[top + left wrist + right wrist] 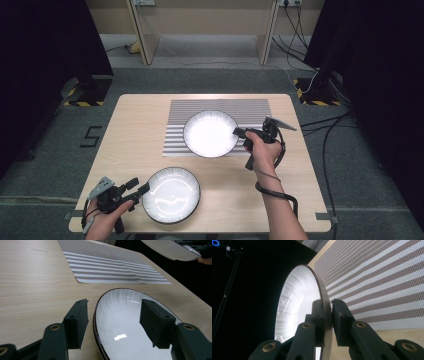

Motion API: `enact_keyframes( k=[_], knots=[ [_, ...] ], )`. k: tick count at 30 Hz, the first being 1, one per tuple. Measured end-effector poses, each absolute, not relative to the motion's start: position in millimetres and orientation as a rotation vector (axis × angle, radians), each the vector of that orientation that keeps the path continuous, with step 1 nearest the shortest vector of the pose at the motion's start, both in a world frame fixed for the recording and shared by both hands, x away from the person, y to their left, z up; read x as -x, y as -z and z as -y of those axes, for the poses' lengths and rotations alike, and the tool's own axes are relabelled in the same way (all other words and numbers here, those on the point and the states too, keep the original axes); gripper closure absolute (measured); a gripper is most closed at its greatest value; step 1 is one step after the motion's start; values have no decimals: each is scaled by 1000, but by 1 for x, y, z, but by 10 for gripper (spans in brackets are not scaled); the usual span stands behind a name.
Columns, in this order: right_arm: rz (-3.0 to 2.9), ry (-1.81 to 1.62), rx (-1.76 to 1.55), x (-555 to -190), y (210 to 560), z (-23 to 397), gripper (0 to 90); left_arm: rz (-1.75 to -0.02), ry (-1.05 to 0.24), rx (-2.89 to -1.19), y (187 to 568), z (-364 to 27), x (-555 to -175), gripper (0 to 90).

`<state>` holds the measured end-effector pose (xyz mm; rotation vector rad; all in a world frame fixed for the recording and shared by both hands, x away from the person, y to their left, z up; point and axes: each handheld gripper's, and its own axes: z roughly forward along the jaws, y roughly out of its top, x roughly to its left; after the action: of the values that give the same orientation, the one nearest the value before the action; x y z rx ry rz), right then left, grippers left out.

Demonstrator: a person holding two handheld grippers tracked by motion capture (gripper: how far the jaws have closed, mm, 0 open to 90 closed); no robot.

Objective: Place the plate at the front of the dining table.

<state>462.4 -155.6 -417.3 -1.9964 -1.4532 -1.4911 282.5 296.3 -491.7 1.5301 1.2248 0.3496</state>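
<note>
A white plate (210,134) with a dark rim hangs over the striped placemat (220,106), lifted and tilted. My right gripper (239,132) is shut on its right rim. In the right gripper view the two jaws pinch that rim (322,293) from both sides, with the placemat (382,290) behind. A second white plate (171,194) lies on the wooden table (135,130) near the front edge. My left gripper (142,190) stands open astride its left rim. In the left gripper view one pad (76,320) is outside the rim and the other (156,325) over the plate's inside (120,315), neither pressing.
The table's front edge runs close below the near plate. Beside the table stand dark tripod bases (85,90) with hazard tape, and cables (325,130) trail over the floor at the right. A wooden desk frame (145,35) stands beyond the table.
</note>
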Motion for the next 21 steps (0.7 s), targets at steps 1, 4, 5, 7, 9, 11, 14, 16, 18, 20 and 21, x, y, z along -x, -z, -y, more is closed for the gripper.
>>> enact_keyframes(
  k=[1,4,5,7,9,11,14,16,18,20,21],
  knots=[
    [1452,1491,2000,-463,418,156,804,-1225,-349,-1530,492,-296,-283,390],
    [1444,1490,2009,-465,418,158,804,-1224,-349,-1530,492,-296,-282,391],
    [1440,1490,2011,-466,418,158,804,-1224,-350,-1530,492,-296,-282,391],
    [1433,1492,2015,-468,418,159,804,-1224,-348,-1530,492,-296,-282,391],
    [1422,1491,2020,-469,417,160,804,-1223,-348,-1530,492,-295,-282,391],
    [1425,1496,2025,-471,417,161,804,-1220,-348,-1531,491,-296,-282,391],
    [1425,1500,2028,-473,416,161,804,-1222,-350,-1529,491,-296,-282,391],
    [1411,1499,2032,-474,415,162,804,-1223,-353,-1529,491,-296,-283,391],
    [1415,1501,2034,-475,416,163,804,-1223,-351,-1530,491,-296,-282,392],
    [1420,1504,2038,-477,415,165,804,-1223,-349,-1530,491,-296,-282,392],
    [1413,1504,2041,-477,415,165,804,-1221,-350,-1531,491,-296,-282,392]
  ],
)
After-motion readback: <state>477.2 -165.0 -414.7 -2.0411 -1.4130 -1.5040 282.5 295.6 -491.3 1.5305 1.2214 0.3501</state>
